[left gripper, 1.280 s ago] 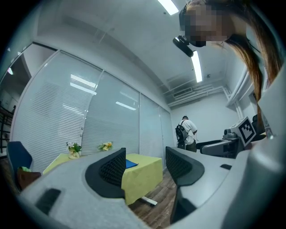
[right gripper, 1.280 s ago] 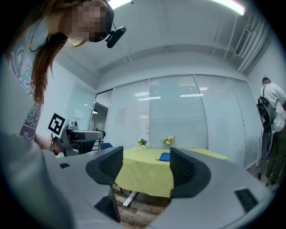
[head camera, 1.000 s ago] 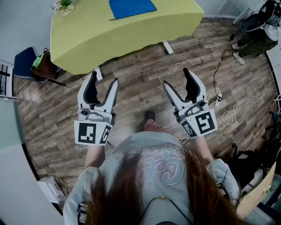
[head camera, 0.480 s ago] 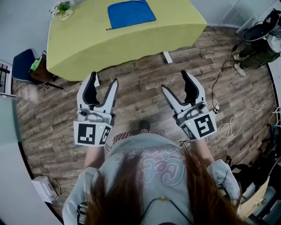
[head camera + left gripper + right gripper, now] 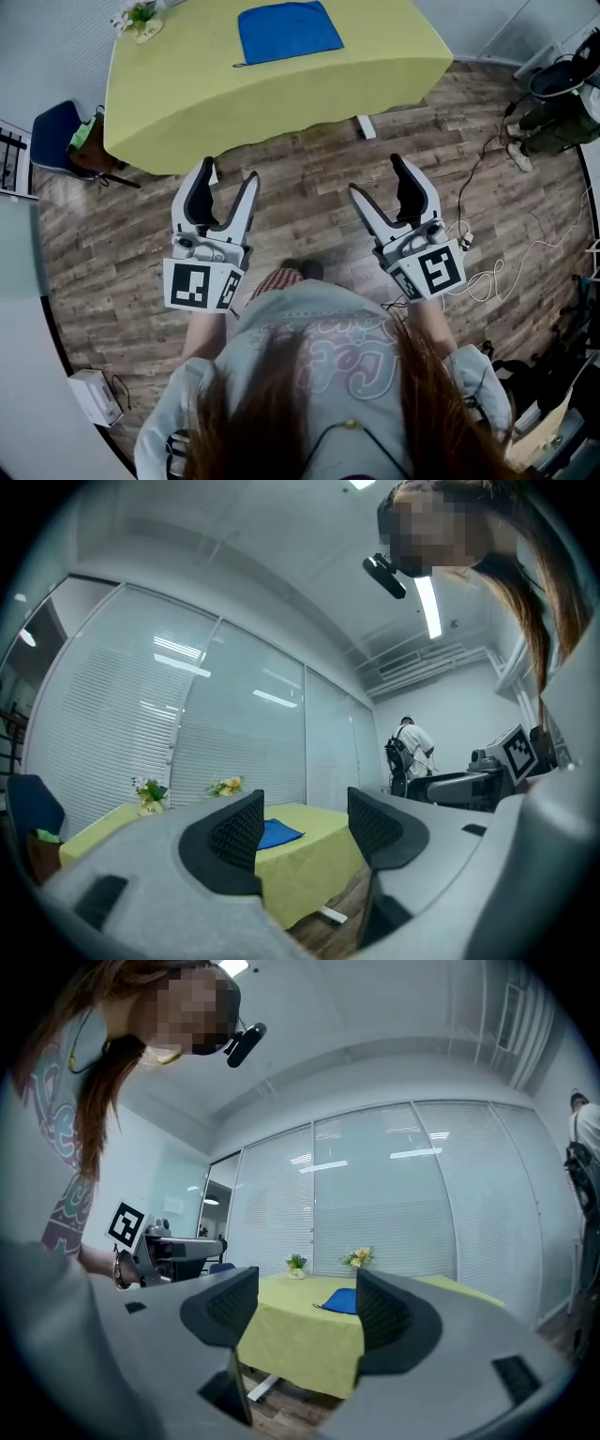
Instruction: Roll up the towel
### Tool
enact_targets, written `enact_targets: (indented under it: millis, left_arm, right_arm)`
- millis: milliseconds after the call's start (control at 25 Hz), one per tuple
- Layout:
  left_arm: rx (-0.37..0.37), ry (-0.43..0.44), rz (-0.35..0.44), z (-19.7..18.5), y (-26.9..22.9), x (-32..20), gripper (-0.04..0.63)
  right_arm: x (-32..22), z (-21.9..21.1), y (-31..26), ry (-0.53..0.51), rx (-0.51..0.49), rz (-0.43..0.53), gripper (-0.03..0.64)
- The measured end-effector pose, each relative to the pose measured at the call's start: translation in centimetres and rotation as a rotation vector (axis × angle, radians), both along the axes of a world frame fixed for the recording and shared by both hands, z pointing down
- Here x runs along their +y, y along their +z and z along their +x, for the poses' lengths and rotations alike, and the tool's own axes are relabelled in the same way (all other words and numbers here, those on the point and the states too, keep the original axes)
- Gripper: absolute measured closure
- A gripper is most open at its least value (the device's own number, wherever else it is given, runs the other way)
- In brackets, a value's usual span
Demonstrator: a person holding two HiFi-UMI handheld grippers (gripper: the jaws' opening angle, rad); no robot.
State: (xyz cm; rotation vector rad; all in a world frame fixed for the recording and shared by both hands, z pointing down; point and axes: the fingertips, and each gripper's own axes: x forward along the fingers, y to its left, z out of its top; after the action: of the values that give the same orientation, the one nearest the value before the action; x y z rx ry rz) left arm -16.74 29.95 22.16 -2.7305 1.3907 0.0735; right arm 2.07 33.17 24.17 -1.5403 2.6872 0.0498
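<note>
i hold my left gripper (image 5: pixel 222 195) and right gripper (image 5: pixel 387 191) wide open, with nothing inside, far from the flat blue cloth towel (image 5: pixel 288 30) on the yellow worktop (image 5: pixel 187 84).

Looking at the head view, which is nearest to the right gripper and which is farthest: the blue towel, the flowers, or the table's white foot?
1. The white foot, on the floor just ahead of the right gripper.
2. The towel, flat on the yellow table, ahead and to the left.
3. The flowers, at the table's far left corner.
</note>
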Motion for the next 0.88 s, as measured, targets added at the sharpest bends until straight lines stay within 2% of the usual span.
enact_targets:
  millis: [120,280,480,680,880]
  left_arm:
    - [-0.003,0.005,0.010,0.2,-0.3,-0.3,0.344]
    - [0.039,0.006,-0.012,0.5,-0.3,-1.1,0.344]
    - [-0.021,-0.006,0.008,1.0,-0.1,-1.1,0.344]
    - [0.020,-0.006,-0.014,1.3,0.1,-1.4,0.344]
    - [0.017,-0.029,-0.023,0.9,0.4,-1.6,0.344]
  right_arm:
    - [0.1,0.2,0.1,0.002,0.005,-0.002,0.304]
    - [-0.5,1.0,0.3,0.017,0.004,-0.006,0.304]
    - [-0.6,1.4,0.3,0.017,0.008,-0.001,0.305]
    - [-0.8,2.2,0.3,0.011,0.001,0.000,0.305]
    - [-1.5,2.4,0.8,-0.004,0.007,-0.008,0.305]
